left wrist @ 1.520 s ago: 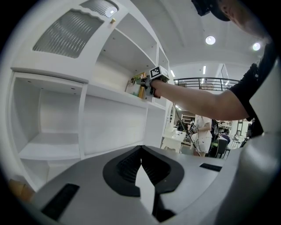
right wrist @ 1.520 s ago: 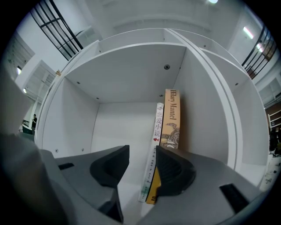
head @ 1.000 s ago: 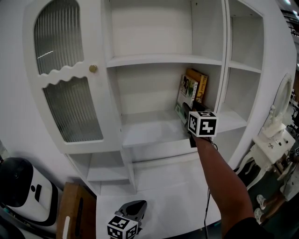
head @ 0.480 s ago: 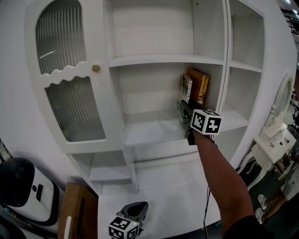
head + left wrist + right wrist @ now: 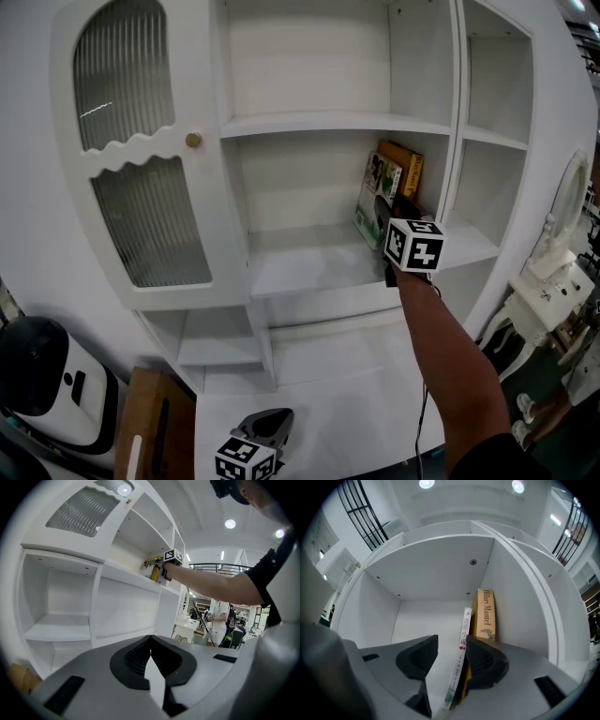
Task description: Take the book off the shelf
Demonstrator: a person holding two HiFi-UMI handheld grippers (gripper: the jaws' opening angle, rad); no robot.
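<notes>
Only the right tool's [image 5: 453,640] own view shows its wide jaws straddling the thin white book [image 5: 464,626], which touches just the right jaw. The shelf [image 5: 300,264] is open leftward. The left tool [image 5: 150,641] is pinched narrow.

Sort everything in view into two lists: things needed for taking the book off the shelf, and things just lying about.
Job: thin white-spined book; right gripper, jaws open around it; middle shelf.
Lying about: yellow book beside it; left gripper, shut, low down; door knob; dressing table.

Showroom-like hall: white cabinet [image 5: 309,187], dressing table [image 5: 548,281], mezzanine railing [image 5: 220,565].
</notes>
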